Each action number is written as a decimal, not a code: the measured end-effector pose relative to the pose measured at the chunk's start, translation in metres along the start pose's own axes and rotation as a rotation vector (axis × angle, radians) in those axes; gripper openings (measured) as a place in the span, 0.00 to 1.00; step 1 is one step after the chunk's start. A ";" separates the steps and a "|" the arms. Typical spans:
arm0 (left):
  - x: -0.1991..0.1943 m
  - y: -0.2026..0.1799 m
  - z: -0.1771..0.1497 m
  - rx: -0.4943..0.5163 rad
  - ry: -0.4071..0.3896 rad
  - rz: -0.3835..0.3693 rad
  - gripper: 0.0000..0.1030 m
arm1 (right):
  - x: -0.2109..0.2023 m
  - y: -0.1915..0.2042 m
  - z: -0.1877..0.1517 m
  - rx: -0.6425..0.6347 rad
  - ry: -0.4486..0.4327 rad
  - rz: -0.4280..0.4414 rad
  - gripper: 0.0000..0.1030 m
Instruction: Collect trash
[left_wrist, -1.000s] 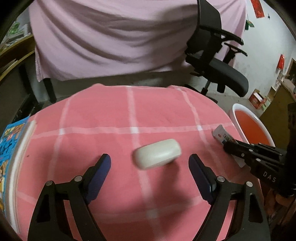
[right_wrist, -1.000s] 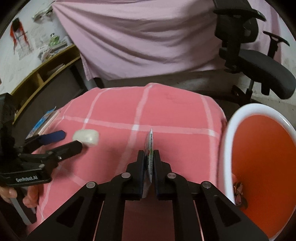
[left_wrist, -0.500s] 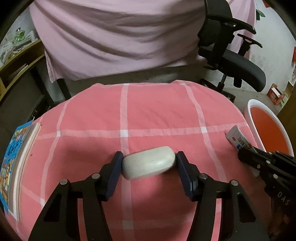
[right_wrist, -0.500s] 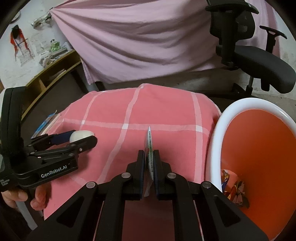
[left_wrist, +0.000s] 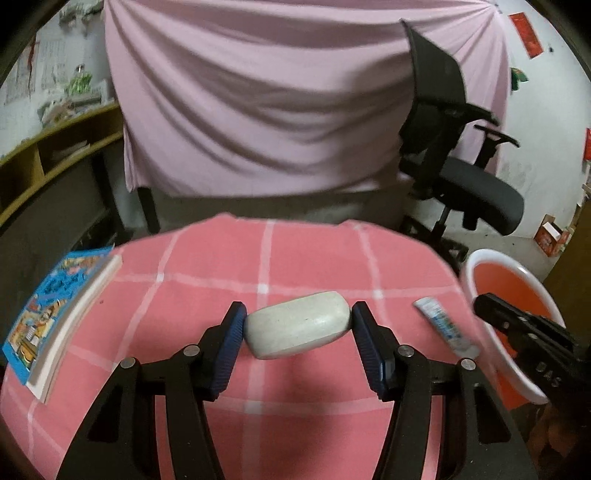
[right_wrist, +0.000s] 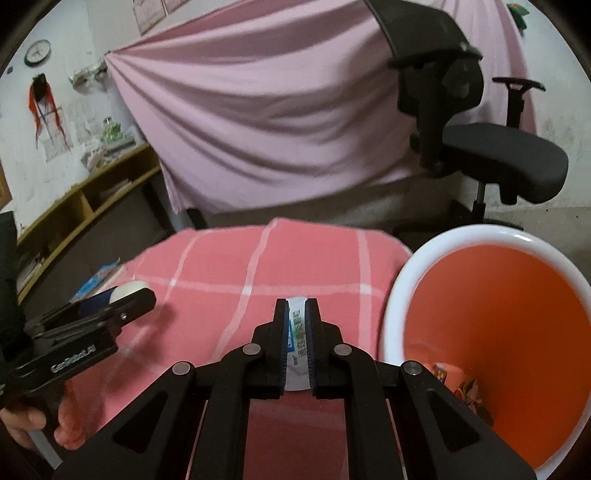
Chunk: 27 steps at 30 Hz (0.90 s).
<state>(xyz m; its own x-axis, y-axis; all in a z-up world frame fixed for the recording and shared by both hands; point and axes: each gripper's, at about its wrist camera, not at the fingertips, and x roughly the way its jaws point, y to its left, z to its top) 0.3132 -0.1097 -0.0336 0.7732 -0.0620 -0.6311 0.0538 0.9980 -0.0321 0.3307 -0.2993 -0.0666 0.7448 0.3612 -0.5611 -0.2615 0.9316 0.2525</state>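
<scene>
1. Left gripper (left_wrist: 297, 325): clenched on the white oval object (left_wrist: 297, 334), pads pressing both of its ends; the object's long axis runs across the jaws, above the pink checked tablecloth (left_wrist: 314, 258).
2. Right gripper (right_wrist: 296, 325): clamped on a flat printed sachet (right_wrist: 297, 332), held edge-on.
3. Orange bin (right_wrist: 491, 325): stands to the right of both grippers, off the table edge; wrappers lie inside.
4. The right gripper is nearer the bin, just beside its white rim. Judgement: the sachet likely goes in first, moving right.

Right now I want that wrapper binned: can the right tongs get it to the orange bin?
Probably yes: the right tongs grip the wrapper, the orange bin stands open just beside them, and nothing lies between.
</scene>
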 end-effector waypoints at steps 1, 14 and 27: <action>-0.004 -0.005 0.001 0.011 -0.011 -0.003 0.51 | -0.001 0.000 0.000 0.003 -0.005 0.002 0.06; 0.015 -0.007 -0.013 0.021 0.112 0.039 0.51 | 0.019 -0.009 -0.008 0.007 0.123 0.023 0.39; 0.010 0.006 -0.015 -0.016 0.136 0.031 0.51 | 0.030 0.010 -0.020 -0.200 0.159 -0.086 0.22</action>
<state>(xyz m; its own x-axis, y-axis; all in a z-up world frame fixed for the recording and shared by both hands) 0.3117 -0.1042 -0.0519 0.6815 -0.0308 -0.7311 0.0209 0.9995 -0.0226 0.3382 -0.2785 -0.0964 0.6676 0.2673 -0.6948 -0.3290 0.9432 0.0467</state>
